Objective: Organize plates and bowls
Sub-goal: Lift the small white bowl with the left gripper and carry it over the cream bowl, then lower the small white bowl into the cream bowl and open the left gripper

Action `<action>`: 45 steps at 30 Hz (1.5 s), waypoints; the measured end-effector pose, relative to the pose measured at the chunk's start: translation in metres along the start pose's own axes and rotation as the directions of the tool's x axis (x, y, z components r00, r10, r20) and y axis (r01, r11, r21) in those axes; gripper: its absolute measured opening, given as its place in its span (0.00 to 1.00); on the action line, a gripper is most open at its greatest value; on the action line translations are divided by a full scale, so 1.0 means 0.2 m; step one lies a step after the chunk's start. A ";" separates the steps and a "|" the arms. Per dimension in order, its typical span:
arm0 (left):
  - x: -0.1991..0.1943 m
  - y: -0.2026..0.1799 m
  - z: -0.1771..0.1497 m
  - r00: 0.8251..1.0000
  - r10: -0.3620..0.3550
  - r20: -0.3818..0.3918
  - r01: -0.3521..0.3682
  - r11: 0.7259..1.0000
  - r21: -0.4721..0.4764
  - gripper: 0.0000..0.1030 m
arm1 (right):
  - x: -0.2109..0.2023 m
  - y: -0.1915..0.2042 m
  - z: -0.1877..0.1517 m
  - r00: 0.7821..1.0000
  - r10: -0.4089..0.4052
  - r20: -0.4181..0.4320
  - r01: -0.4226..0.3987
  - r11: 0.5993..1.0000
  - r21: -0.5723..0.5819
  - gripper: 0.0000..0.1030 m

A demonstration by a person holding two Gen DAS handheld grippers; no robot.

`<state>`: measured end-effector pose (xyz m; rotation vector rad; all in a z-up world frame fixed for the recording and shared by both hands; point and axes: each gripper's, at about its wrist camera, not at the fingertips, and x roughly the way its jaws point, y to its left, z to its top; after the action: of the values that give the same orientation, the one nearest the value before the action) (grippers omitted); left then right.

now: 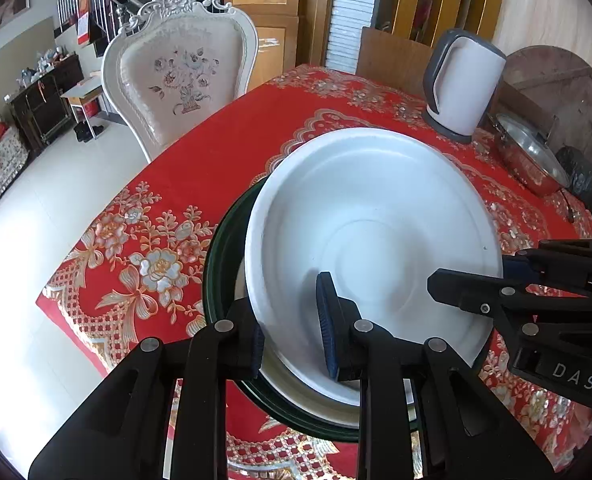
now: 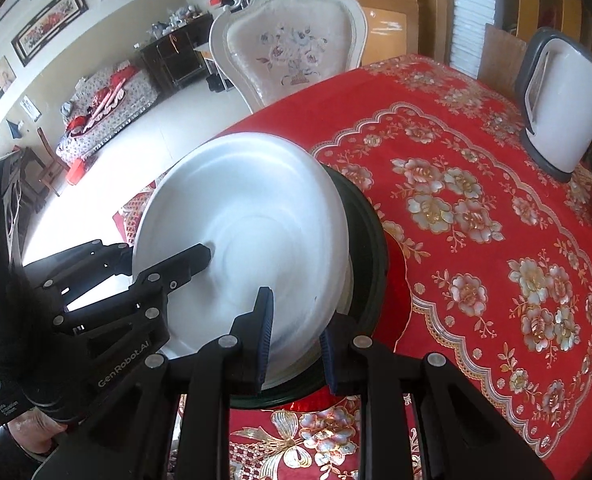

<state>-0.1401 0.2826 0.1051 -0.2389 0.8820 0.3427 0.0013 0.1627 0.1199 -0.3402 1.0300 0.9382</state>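
Note:
A large white plate [image 1: 375, 216] is held tilted over a dark green-rimmed plate [image 1: 224, 256] that lies on the red floral tablecloth. My left gripper [image 1: 292, 324] straddles the white plate's near-left rim, one blue pad inside the plate and one outside. My right gripper [image 2: 296, 336] straddles the opposite rim of the same white plate [image 2: 248, 216], with the dark plate [image 2: 371, 248] below it. Each gripper shows in the other's view, the right one [image 1: 491, 284] and the left one [image 2: 176, 264], both clamped on the rim.
A white and grey electric kettle [image 1: 461, 84] stands at the far right of the table. A steel pot lid [image 1: 531, 152] lies beyond it. An ornate white chair [image 1: 180, 68] stands at the table's far edge. The tablecloth [image 2: 495, 240] stretches to the right.

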 end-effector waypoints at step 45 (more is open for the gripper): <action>-0.20 0.01 -0.01 0.968 0.045 0.247 -0.046 0.999 -0.003 0.60 | -0.13 -0.01 -0.02 0.989 -0.033 0.144 0.028 0.999 0.036 0.43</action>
<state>-0.1652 0.2757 0.1354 -0.1688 0.6425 0.4046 -0.0052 0.1456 0.1394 -0.2545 0.9044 0.9038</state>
